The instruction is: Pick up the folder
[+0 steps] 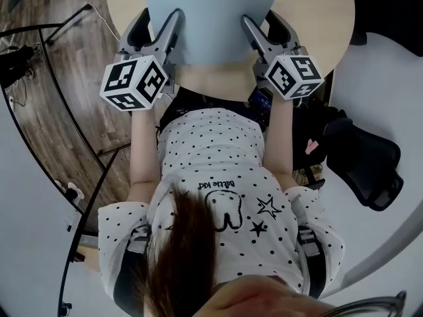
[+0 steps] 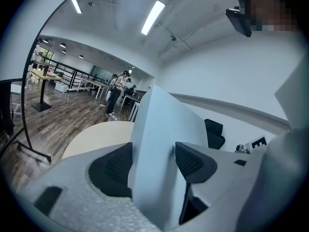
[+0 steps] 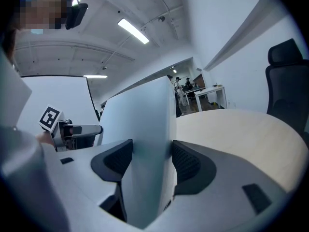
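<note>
The left gripper (image 2: 153, 162) and right gripper (image 3: 147, 161) each clench the near edge of the pale blue folder (image 1: 211, 18), held between them over the round table (image 1: 314, 15). Gripped at only 2 points on 1 edge, it could sag or slip if the grippers pull unevenly.

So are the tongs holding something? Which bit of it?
Yes. Both tongs are clamped on the pale blue folder. The left tongs pinch its left side and the right tongs pinch its right side.
</note>
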### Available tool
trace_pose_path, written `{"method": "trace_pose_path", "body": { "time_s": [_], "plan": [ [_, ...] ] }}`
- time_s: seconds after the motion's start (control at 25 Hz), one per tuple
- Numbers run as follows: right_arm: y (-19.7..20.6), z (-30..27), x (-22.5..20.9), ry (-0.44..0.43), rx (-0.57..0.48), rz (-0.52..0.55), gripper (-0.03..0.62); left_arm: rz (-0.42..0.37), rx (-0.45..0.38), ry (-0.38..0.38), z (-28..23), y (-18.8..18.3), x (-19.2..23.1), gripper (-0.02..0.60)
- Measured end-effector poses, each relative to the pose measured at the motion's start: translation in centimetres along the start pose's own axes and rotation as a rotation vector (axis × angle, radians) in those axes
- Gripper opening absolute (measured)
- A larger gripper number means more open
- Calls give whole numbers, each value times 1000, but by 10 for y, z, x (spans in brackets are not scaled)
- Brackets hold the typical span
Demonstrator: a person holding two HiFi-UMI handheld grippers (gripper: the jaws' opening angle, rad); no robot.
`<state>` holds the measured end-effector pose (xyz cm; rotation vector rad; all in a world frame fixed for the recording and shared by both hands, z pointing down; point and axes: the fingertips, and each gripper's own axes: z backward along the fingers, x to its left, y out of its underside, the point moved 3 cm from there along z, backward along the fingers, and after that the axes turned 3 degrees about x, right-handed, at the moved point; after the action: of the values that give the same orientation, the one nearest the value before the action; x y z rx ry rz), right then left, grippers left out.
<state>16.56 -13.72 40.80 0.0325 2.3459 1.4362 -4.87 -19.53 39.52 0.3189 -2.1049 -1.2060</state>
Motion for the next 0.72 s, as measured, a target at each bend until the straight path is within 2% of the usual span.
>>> {"method": "trace_pose_path", "body": {
  "time_s": [0.72],
  "plan": [
    [-58,11,4,25,-142,62,261,-68,-142,47,-1,-59,-23,281]
  ]
}}
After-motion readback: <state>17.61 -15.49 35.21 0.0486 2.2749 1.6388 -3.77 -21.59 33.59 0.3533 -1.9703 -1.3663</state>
